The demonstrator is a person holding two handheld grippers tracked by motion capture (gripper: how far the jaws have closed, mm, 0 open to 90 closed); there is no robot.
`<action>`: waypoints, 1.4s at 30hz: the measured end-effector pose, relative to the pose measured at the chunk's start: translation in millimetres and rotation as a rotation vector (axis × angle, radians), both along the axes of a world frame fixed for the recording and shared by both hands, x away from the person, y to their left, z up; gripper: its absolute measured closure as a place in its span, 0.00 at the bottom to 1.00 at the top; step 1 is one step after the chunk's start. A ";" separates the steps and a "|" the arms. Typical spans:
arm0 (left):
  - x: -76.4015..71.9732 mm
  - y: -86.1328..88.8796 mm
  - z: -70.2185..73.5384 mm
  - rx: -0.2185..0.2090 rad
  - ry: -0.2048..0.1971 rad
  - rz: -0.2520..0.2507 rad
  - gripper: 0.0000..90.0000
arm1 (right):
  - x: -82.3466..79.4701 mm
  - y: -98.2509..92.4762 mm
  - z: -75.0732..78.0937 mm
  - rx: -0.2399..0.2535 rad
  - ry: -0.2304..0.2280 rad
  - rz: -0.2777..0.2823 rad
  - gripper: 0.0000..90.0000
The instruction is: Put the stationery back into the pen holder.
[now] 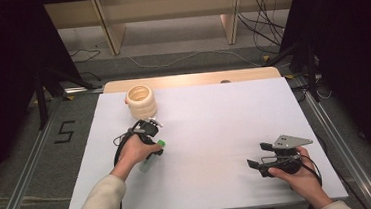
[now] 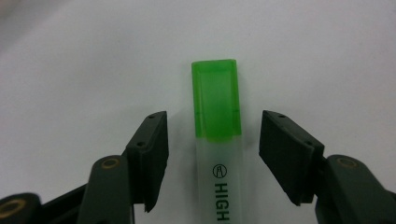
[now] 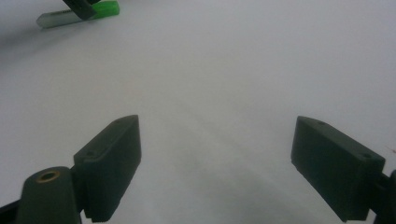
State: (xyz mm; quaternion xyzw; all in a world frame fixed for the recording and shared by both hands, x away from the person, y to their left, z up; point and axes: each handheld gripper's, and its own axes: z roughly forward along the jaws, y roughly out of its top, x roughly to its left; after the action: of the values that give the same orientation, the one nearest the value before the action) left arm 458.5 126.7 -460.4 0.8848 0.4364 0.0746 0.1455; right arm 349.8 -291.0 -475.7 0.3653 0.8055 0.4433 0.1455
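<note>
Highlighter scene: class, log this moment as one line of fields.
left claw: open, astride highlighter, not touching | highlighter: flat on table | right claw: open, empty | holder: upright, far left

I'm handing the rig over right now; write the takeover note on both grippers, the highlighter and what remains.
Left gripper: open, jaws either side of the green-capped highlighter, gaps showing, no grip.
Right gripper: open, nothing between its jaws, at the table's near right.
Highlighter lies flat on the white table, near left.
Ribbed cream holder stands upright at the far left, apart from the highlighter.
Done: nothing settled.
Left: probably close on the highlighter and move it.
</note>
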 end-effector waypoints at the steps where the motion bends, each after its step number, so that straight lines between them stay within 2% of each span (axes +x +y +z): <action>1: 0.0 0.0 0.0 0.000 0.000 0.000 0.49 | 0.1 0.0 -0.1 0.000 0.001 -0.001 0.19; 9: 8.9 -1.9 -2.8 0.009 0.042 -0.004 0.53 | -0.1 0.0 0.0 -0.001 0.001 0.001 0.19; 33: 13.2 -5.2 -1.4 0.032 0.058 -0.011 0.60 | -0.3 0.5 -0.2 -0.002 0.003 0.003 0.19; 39: 13.0 -5.4 -1.0 0.029 0.060 -0.006 0.65 | -0.4 0.6 -0.3 -0.002 0.003 0.003 0.19; 42: 12.8 -5.5 -0.8 0.027 0.061 -0.006 0.70 | -0.4 0.6 -0.2 -0.002 0.002 0.003 0.19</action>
State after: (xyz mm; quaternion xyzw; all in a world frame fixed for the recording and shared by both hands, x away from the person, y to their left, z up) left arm 471.2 121.2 -461.2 0.8897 0.4372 0.0530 0.1203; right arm 349.4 -290.4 -475.9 0.3645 0.8067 0.4423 0.1442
